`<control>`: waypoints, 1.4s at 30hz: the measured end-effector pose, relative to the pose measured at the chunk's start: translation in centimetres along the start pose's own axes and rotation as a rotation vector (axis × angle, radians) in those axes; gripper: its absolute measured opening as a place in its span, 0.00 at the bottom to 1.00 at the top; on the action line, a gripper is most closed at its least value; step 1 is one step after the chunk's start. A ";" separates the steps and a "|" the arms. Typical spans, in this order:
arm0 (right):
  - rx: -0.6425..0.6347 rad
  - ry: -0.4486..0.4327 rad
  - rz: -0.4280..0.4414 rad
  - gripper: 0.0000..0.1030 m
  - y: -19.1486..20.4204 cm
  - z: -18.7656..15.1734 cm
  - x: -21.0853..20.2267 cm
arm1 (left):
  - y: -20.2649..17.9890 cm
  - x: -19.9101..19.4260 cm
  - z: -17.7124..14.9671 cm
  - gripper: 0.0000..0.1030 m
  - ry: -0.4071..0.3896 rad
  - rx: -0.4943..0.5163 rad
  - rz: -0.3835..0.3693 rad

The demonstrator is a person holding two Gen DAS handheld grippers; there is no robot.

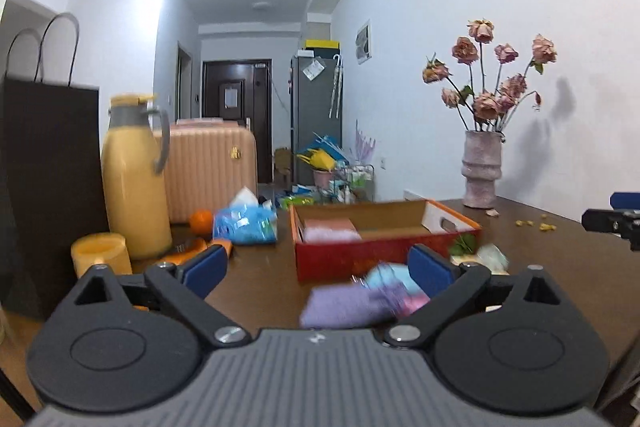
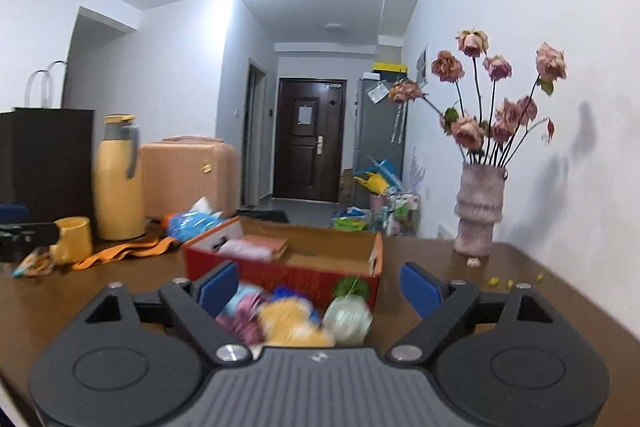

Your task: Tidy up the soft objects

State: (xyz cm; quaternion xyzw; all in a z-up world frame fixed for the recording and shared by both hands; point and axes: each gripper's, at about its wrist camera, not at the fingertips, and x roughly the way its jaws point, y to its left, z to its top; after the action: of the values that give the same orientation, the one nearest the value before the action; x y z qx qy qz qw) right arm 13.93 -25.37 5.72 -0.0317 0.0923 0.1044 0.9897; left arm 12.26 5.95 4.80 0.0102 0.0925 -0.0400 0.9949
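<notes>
A red cardboard box point(image 1: 360, 259) point(image 2: 280, 269) stands on the brown table, with a pink folded cloth point(image 1: 330, 231) point(image 2: 250, 247) inside it. In front of the box lies a blurred heap of soft things: a purple cloth point(image 1: 344, 307), a light blue piece point(image 1: 386, 277), a yellow fuzzy piece point(image 2: 290, 323) and a pale green ball point(image 2: 347, 319). My left gripper point(image 1: 320, 269) is open just above the heap, nothing between its blue pads. My right gripper point(image 2: 320, 287) is open over the same heap and holds nothing. Its tip point(image 1: 612, 221) shows at the right edge of the left wrist view.
On the table's left stand a yellow thermos point(image 1: 134, 179), a yellow mug point(image 1: 102, 253), a black paper bag point(image 1: 48, 187), a blue tissue pack point(image 1: 246, 223), an orange point(image 1: 201, 221) and an orange cloth point(image 2: 120, 253). A vase of dried roses point(image 2: 480, 211) stands at the back right by the wall.
</notes>
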 end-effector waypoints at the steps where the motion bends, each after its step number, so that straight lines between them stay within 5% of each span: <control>1: 0.011 -0.004 0.002 0.87 0.2 -0.9 -1.1 | 0.0 -0.5 -0.6 0.96 0.004 0.002 0.000; 5: 0.086 0.020 0.034 0.94 0.1 -3.5 -3.7 | 0.2 -1.9 -2.6 0.98 0.047 -0.016 -0.015; 14: 0.091 0.050 0.013 0.97 -0.1 -4.7 -2.6 | -0.3 -1.3 -3.0 1.00 0.053 0.026 -0.016; 27: 0.101 0.157 0.093 0.95 2.3 -4.2 4.8 | 1.1 7.5 -3.6 1.00 0.185 -0.018 -0.013; 31: 0.148 0.218 0.158 0.82 3.6 -2.9 10.0 | 2.8 12.2 -3.1 0.90 0.231 -0.084 -0.040; 35: 0.108 0.275 0.179 0.71 6.2 -1.6 15.2 | 4.4 16.6 -2.8 0.69 0.283 -0.160 -0.072; 42: 0.073 0.384 0.203 0.44 9.4 -2.5 22.7 | 5.3 20.3 -4.3 0.68 0.365 -0.198 -0.137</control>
State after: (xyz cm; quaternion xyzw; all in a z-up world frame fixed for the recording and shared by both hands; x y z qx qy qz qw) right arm 33.29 -11.82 -1.47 -0.0055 0.2858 0.1921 0.9388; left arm 31.81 9.72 -3.08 -0.0867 0.2750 -0.0958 0.9527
